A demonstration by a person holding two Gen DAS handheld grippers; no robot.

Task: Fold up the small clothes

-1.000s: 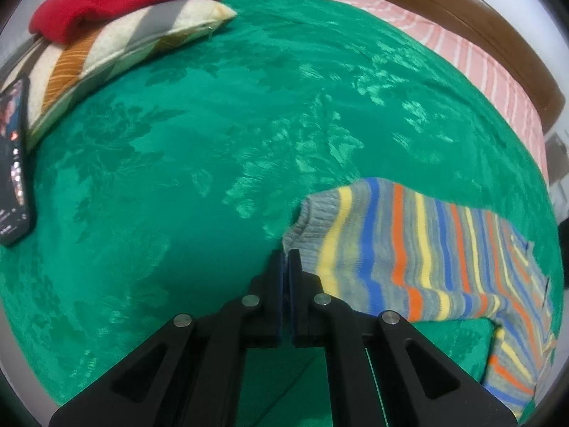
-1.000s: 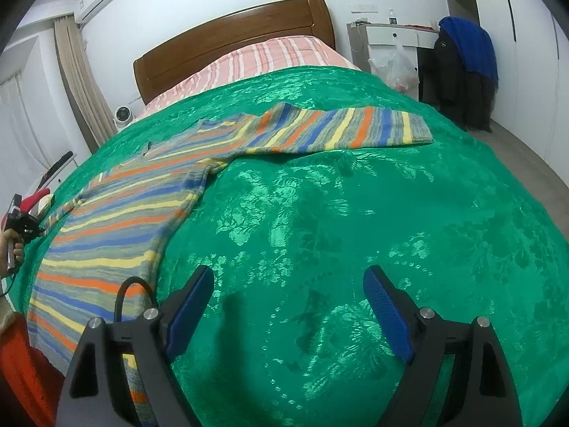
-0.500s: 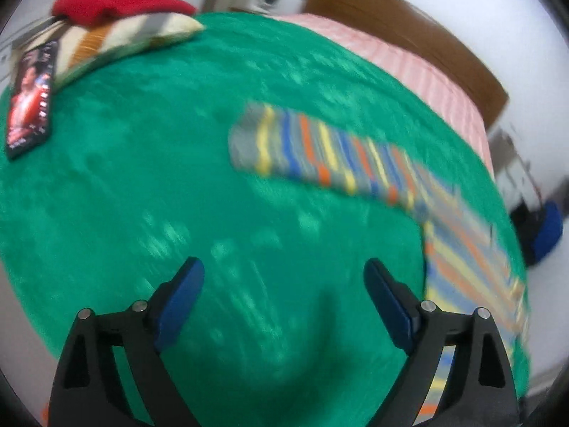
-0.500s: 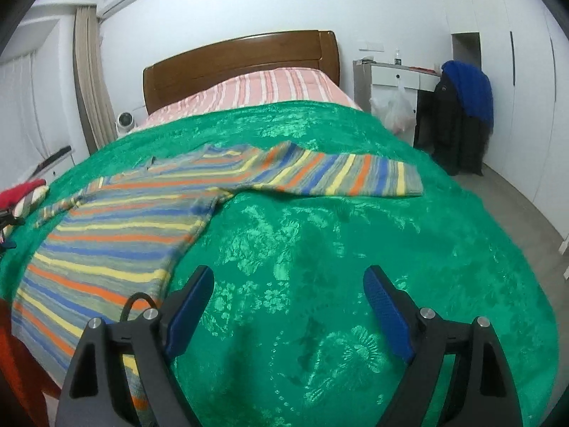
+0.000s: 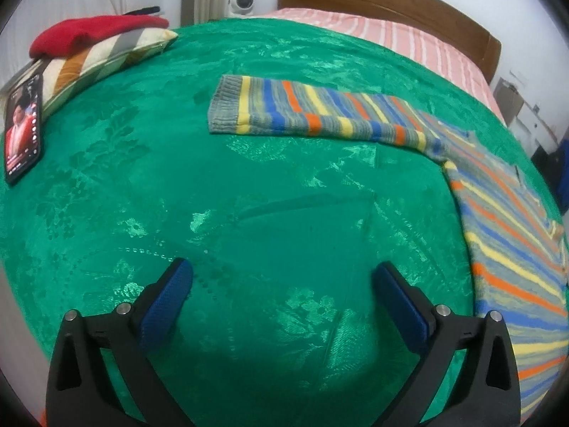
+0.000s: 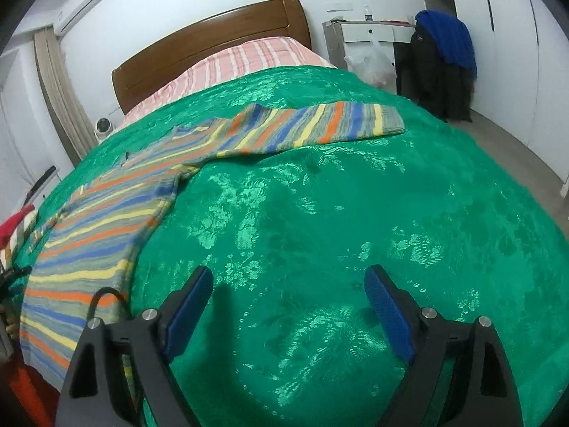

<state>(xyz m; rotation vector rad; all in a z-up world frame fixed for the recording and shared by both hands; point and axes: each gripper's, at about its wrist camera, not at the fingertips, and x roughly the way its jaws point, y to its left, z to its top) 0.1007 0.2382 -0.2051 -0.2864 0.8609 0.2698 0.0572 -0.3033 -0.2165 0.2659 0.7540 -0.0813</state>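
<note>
A striped knit sweater (image 5: 505,213) lies flat on the green bedspread (image 5: 249,185), its sleeves spread out to both sides. In the left wrist view one sleeve (image 5: 313,114) stretches left, ending in a grey cuff. In the right wrist view the sweater's body (image 6: 99,235) is at the left and the other sleeve (image 6: 320,124) reaches right. My left gripper (image 5: 282,284) is open and empty, well short of the sleeve. My right gripper (image 6: 288,288) is open and empty over bare bedspread (image 6: 355,213), right of the body.
A striped pillow (image 5: 103,57) with a red garment (image 5: 92,32) on it and a phone (image 5: 23,128) lie at the bed's left edge. A wooden headboard (image 6: 213,42) and pink striped bedding (image 6: 249,60) are behind. A dresser and dark clothes (image 6: 441,57) stand at right.
My left gripper was shut on the sleeve cuff, then opened, let it go and drew back. The sleeve now lies stretched out flat. My right gripper stayed open and shifted slightly.
</note>
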